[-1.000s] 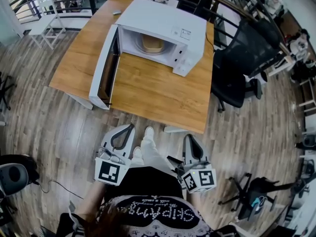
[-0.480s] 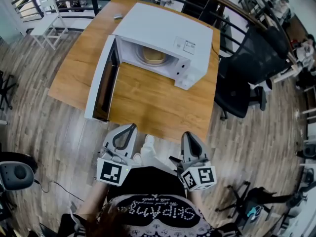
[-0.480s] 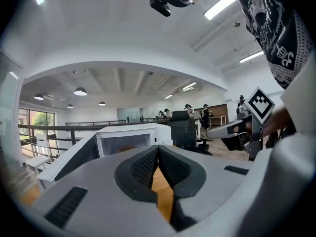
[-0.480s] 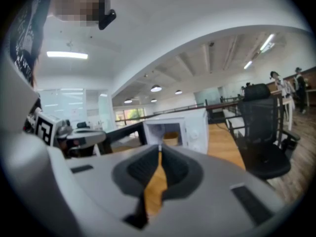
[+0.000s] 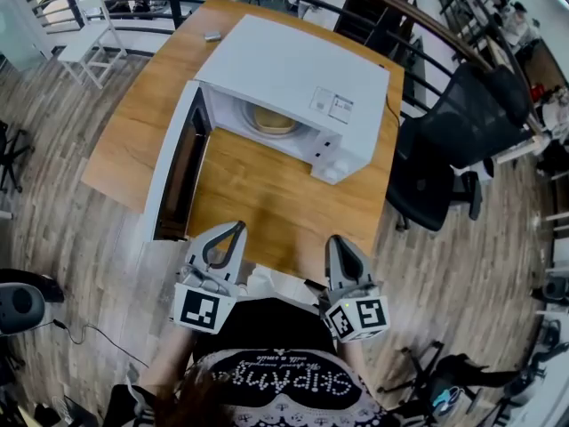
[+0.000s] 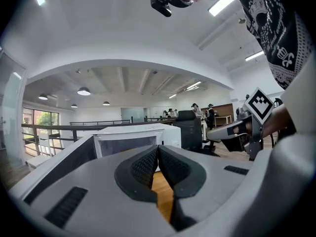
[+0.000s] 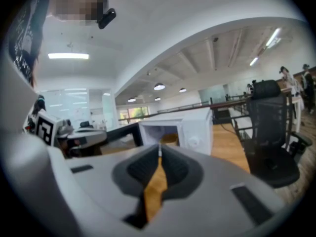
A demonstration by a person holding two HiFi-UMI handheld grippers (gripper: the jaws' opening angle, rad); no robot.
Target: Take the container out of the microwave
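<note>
Because the wide wooden desk (image 5: pixel 258 194) carries everything, it comes first: on its far half stands the white box-shaped microwave (image 5: pixel 293 60), its control panel at the right of the front. The microwave's dark-lined door (image 5: pixel 173 181) is swung fully open to the left of the cavity, so the mouth is unobstructed. Well in front of the microwave, at the desk's near edge, hover the left gripper (image 5: pixel 233 229) and the right gripper (image 5: pixel 339 241), both grey, each pointing roughly level toward the opening. The left fingers (image 6: pixel 143 169) are pressed together with nothing between them, and the right fingers (image 7: pixel 175 169) likewise meet at their tips and hold nothing. Inside the microwave's cavity, about midway across its floor, sits the round tan container (image 5: pixel 274 121), low and bowl-like; whether it has a lid or contents cannot be made out. It looks rigid and fairly light, likely with smooth, somewhat slippery walls, and it may be warm. The sensible hold is probably on the rim or side wall nearest the microwave's mouth, fingers opened first, then lifted only slightly and drawn straight out, kept level.
</note>
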